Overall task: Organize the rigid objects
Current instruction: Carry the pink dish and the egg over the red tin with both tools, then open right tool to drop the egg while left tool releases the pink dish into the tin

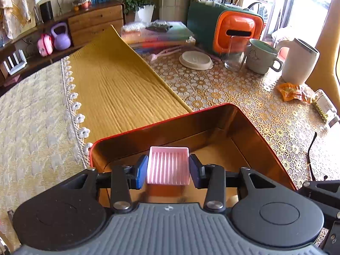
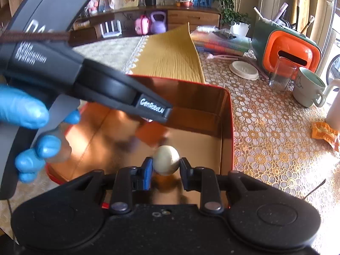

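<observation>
My left gripper [image 1: 168, 168] is shut on a small pink ribbed tray [image 1: 168, 166], held above the inside of a red tin box [image 1: 261, 140] with a shiny golden interior. In the right wrist view, my right gripper [image 2: 166, 165] is shut on a cream egg-shaped object [image 2: 166, 162], also over the same red tin box [image 2: 227, 114]. The left gripper's black body crosses the upper left of the right wrist view, held by a hand in a blue glove [image 2: 31, 114]. The box floor shows blurred reflections.
A mustard cloth [image 1: 119, 85] lies behind the box. On the lace tablecloth stand a glass [image 1: 235, 53], a mug [image 1: 262, 56], a white jug [image 1: 299, 60], a round lid [image 1: 195, 60], an orange-green case [image 1: 229, 27], books and an orange snack packet [image 1: 291, 91].
</observation>
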Action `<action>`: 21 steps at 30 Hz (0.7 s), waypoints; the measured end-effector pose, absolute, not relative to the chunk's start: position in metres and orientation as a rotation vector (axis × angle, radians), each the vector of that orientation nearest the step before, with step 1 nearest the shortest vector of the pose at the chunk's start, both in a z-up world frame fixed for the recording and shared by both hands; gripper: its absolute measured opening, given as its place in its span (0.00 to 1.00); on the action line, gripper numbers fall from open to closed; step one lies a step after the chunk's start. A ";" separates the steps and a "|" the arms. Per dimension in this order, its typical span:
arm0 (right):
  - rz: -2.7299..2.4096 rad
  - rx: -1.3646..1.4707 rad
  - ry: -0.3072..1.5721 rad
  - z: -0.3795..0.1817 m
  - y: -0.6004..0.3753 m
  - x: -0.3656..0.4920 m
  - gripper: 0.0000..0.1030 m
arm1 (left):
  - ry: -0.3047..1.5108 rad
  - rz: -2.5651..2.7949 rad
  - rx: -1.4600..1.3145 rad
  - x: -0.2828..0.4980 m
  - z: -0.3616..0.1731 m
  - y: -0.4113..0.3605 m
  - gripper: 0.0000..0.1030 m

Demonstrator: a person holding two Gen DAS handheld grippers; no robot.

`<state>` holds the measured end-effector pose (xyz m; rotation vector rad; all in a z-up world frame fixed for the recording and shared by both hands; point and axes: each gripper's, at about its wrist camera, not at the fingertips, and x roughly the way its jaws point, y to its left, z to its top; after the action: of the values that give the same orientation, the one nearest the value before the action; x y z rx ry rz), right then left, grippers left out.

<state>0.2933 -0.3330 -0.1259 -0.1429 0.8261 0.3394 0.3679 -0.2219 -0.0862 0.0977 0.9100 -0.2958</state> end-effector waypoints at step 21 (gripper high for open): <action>0.325 -0.149 0.828 -0.126 -0.332 0.294 0.29 | 0.941 -0.310 0.123 0.366 -0.096 -0.229 0.48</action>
<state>0.2937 -0.3322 -0.1257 -0.1490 0.8278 0.3251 0.3658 -0.2285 -0.0955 0.1227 0.9414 -0.3096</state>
